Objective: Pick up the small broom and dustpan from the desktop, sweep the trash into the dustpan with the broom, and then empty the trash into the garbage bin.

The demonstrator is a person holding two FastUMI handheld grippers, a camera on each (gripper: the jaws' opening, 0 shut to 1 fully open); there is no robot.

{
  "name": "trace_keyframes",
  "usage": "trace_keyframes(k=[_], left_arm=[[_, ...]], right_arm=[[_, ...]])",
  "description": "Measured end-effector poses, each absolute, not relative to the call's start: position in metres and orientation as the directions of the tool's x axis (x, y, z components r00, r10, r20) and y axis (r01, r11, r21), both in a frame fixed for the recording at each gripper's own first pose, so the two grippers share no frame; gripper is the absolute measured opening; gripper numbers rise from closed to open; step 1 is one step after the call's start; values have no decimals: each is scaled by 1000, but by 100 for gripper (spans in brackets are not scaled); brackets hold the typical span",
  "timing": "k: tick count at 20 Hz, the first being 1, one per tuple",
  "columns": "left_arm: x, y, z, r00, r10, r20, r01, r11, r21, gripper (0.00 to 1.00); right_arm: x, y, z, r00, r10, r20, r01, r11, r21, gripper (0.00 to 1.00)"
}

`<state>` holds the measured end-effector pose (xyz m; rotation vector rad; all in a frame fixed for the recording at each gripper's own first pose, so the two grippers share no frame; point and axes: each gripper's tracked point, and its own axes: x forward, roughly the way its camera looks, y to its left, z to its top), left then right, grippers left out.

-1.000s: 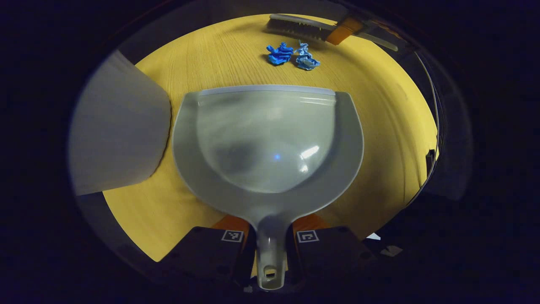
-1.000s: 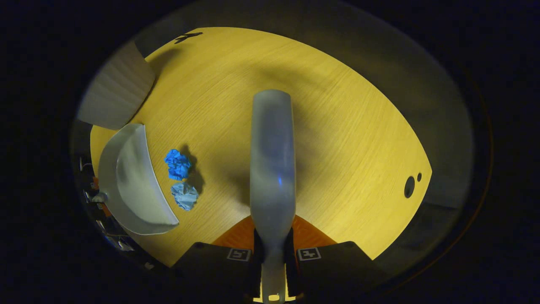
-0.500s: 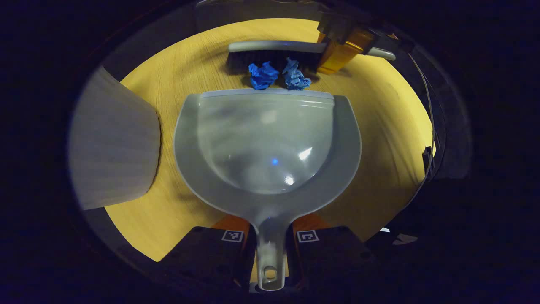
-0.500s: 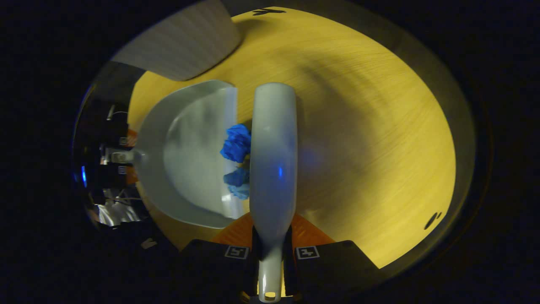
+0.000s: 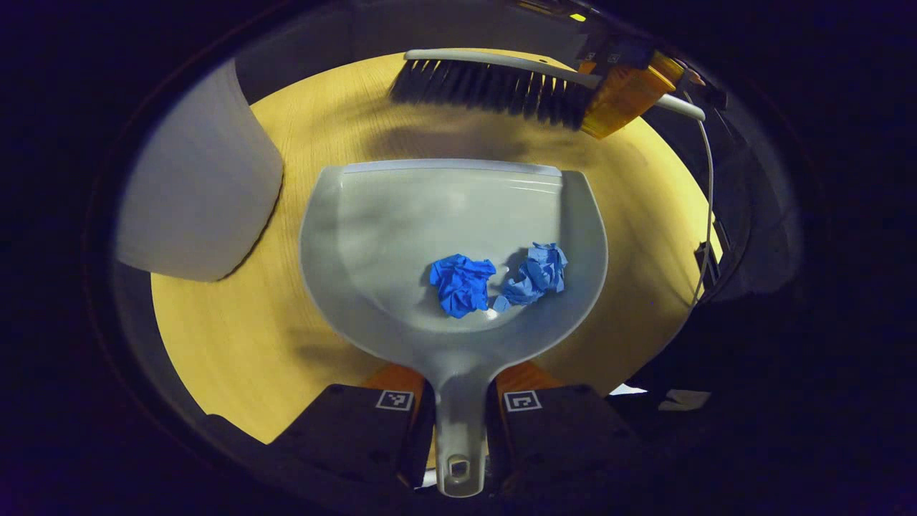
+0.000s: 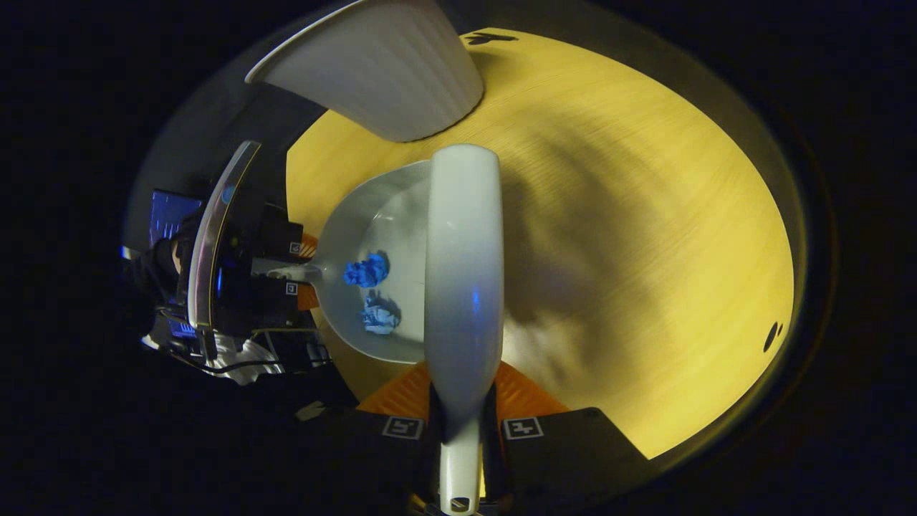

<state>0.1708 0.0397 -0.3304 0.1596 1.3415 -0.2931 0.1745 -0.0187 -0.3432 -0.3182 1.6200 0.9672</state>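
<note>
— So how were the two grippers set at that moment?

— The left gripper (image 5: 458, 430) was held low and level over the tabletop (image 5: 236, 337), its jaws clenched on the narrow handle of the dustpan (image 5: 401, 215), with the pan spread out flat ahead of it. The right gripper (image 6: 462, 444) had its jaws clamped on the handle of the broom (image 6: 462, 251), which ran straight forward from it. In the left gripper view the broom (image 5: 494, 82) hung beyond the pan's front lip, bristles pointing down and apart from the pan.

— And the trash?

— Two crumpled blue paper wads (image 5: 494, 279) lay inside the dustpan, side by side near its rear curve, the darker one on the left and the paler one on the right. From the right gripper view the same wads (image 6: 371, 290) sat in the pan (image 6: 344, 236) just beside the broom's back.

— What did the things look like?

— The dustpan was smooth grey plastic, shovel-shaped with a straight front edge and a rounded back. The broom had a pale, glossy, rounded back and dark stiff bristles. The tabletop was yellowish wood with fine grain. A pale ribbed garbage bin (image 5: 200, 186) stood at the pan's left.
</note>
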Motion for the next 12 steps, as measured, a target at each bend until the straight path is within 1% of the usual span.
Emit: trace_keyframes(k=[1,2,3,4,5,6,8,10,12], left_arm=[[169,40,-331,202,-128,-971,292,954,-65,30],[170,39,-330,208,-137,-968,294,953,-72,30],[172,41,-333,225,-144,-964,303,950,-72,30],[174,42,-333,243,-152,-958,317,946,-69,29],[175,43,-334,259,-160,-952,330,942,-69,30],[175,45,-336,271,-165,-948,340,938,-66,30],[176,45,-342,267,-143,-953,344,938,-44,30],[176,42,-337,265,-110,-958,317,948,-21,29],[173,40,-334,286,-114,-951,286,958,-29,30]], right_arm=[[174,-27,-336,-287,287,-914,-652,641,406,30],[174,-40,-333,-271,278,-921,-643,660,388,26],[174,-56,-330,-254,263,-931,-636,680,365,26],[174,-70,-328,-242,247,-938,-625,700,346,30],[170,-82,-325,-233,241,-942,-611,717,335,27],[166,-90,-321,-236,238,-942,-591,735,334,26],[158,-100,-319,-218,235,-947,-563,763,319,26],[147,-102,-321,-209,243,-947,-536,781,319,26],[145,-106,-324,-203,261,-944,-519,788,330,26]])
